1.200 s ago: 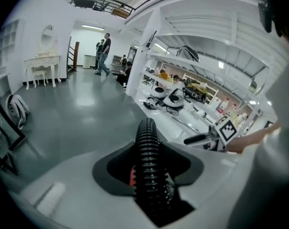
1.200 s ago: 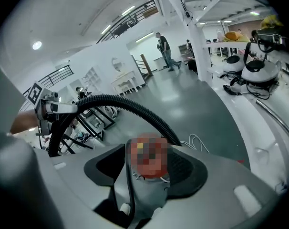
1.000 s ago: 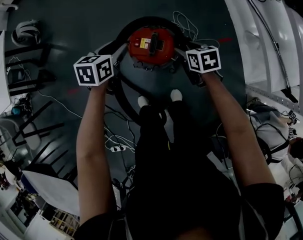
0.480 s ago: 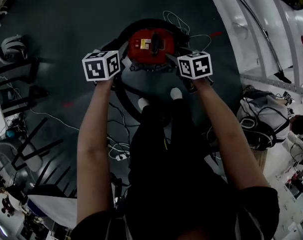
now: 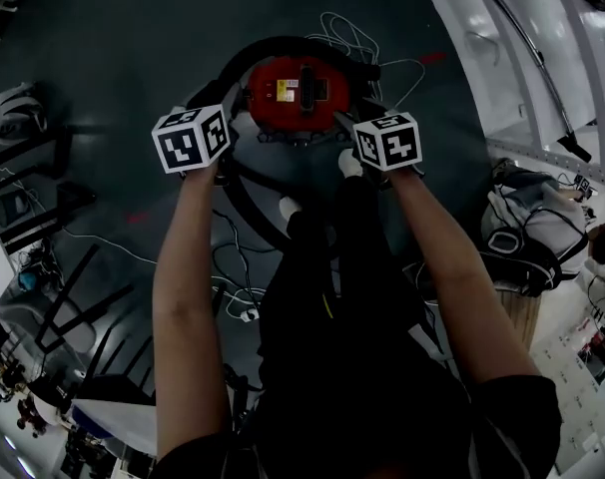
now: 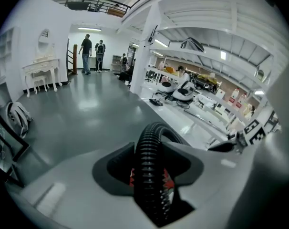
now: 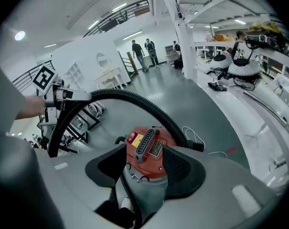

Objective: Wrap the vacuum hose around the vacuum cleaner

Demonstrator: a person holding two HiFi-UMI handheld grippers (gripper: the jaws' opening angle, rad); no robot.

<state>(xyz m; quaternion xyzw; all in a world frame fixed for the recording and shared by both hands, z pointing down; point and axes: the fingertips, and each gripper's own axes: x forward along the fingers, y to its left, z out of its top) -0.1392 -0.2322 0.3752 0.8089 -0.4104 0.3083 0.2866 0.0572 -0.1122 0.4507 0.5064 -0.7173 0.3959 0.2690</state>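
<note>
Shoes (image 5: 290,205): white pair on the dark floor (image 5: 133,58), right at 6 o'clock of the vacuum cleaner (image 5: 300,93).
Left gripper (image 6: 151,157): clamped tight on the ribbed black hose (image 6: 151,137), out at 8 o'clock of the vacuum cleaner!
Right gripper (image 7: 144,168): jaws apart, they have just been closing a touch, nothing pinched; the red top shows through the gap, and the gripper sits at 4 o'clock.
Vacuum cleaner: red-topped, upright, dead ahead at 12 o'clock between both grippers.
Hose run: arcs from the left gripper round the far side, through 12, ending near 2 o'clock.
White cable (image 5: 347,30): loose loops at 1 o'clock beyond.
Bystanders (image 6: 87,51): two, far down the hall.
</note>
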